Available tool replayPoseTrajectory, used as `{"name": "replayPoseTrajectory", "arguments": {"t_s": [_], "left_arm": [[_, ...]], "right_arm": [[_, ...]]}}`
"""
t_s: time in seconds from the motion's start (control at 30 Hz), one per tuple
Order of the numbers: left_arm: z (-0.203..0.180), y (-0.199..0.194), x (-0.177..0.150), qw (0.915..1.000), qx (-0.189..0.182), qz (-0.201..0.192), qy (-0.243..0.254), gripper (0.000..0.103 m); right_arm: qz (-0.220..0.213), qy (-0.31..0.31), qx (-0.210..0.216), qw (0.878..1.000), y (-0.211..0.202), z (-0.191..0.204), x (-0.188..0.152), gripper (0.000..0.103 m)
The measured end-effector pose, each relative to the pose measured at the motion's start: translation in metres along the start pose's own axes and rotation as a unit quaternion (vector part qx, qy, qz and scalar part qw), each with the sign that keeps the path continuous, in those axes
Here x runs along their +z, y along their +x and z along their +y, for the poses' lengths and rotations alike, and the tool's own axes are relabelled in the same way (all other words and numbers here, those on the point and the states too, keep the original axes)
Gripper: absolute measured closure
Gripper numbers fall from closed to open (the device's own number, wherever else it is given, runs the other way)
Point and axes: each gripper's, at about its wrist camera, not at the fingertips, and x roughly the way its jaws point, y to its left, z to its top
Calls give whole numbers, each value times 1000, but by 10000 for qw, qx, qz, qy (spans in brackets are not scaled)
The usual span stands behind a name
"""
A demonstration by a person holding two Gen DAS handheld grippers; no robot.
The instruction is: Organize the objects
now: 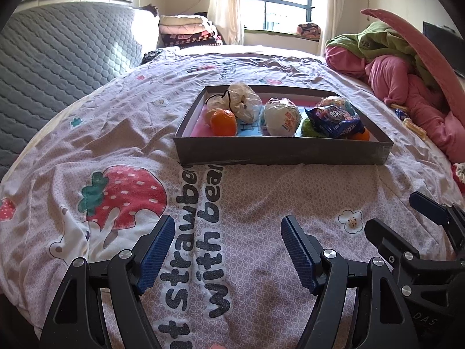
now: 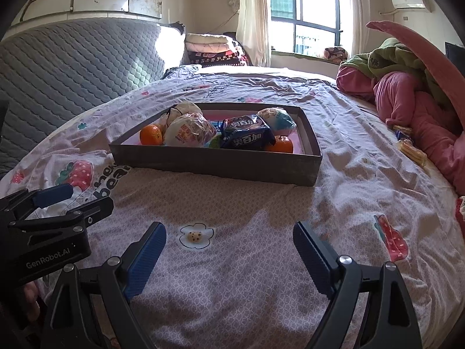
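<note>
Left wrist view: the left tool (image 1: 228, 232) hovers low over the bed (image 1: 261, 197), its two blue-padded fingers (image 1: 158, 250) spread wide with nothing between them, above the black lettering printed on the pink floral sheet. Farther off on the bed sits a shallow dark box (image 1: 279, 149) with a pink floor. Inside it, at the near left, lies an orange (image 1: 223, 122), with a crumpled whitish bag (image 1: 242, 100) tied by a black cord just behind it. Near the middle lies a white wrapped bun (image 1: 280, 119), and to its right a blue snack packet (image 1: 337, 120) rests on top of a green thing that I cannot make out. A second orange (image 1: 361, 136) peeks out at the near right corner, under the packet. At the right edge of this view the right tool (image 1: 407, 218) shows beside the left one.

In the right wrist view the right tool (image 2: 229, 242) hangs over the sheet just near of a small flower print, fingers (image 2: 312, 257) spread apart and holding nothing. The left tool (image 2: 62, 200) shows at the left edge, also apart. The box (image 2: 215, 163) lies ahead and slightly left, with another pale wrapped bun (image 2: 276, 119) at its far right corner. To the far right, a pile of pink and green bedding (image 2: 407, 87) lies heaped on the bed, with a yellow snack pack (image 2: 412, 151) lying loose on the sheet just beside it, well apart from the box
</note>
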Motion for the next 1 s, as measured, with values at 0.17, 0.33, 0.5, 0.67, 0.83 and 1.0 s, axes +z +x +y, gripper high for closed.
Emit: {"name": "replayPoseTrajectory", "arguments": {"t_s": [0.17, 0.33, 0.5, 0.67, 0.83, 1.0], "left_arm": [[1, 3, -3, 10000, 16, 58, 15, 26], [2, 6, -4, 10000, 13, 89, 15, 26], [3, 7, -4, 10000, 36, 92, 4, 26], [3, 9, -5, 9999, 47, 118, -1, 26], [4, 10, -5, 9999, 54, 112, -3, 26], [4, 11, -5, 9999, 56, 124, -10, 26]], "right_arm": [[-1, -17, 10, 10000, 1, 2, -1, 14], [17, 27, -8, 10000, 3, 0, -1, 14], [27, 64, 6, 10000, 5, -1, 0, 14], [88, 66, 10, 9999, 8, -1, -1, 14], [93, 71, -7, 9999, 8, -1, -1, 14], [79, 82, -13, 9999, 8, -2, -1, 14]]}}
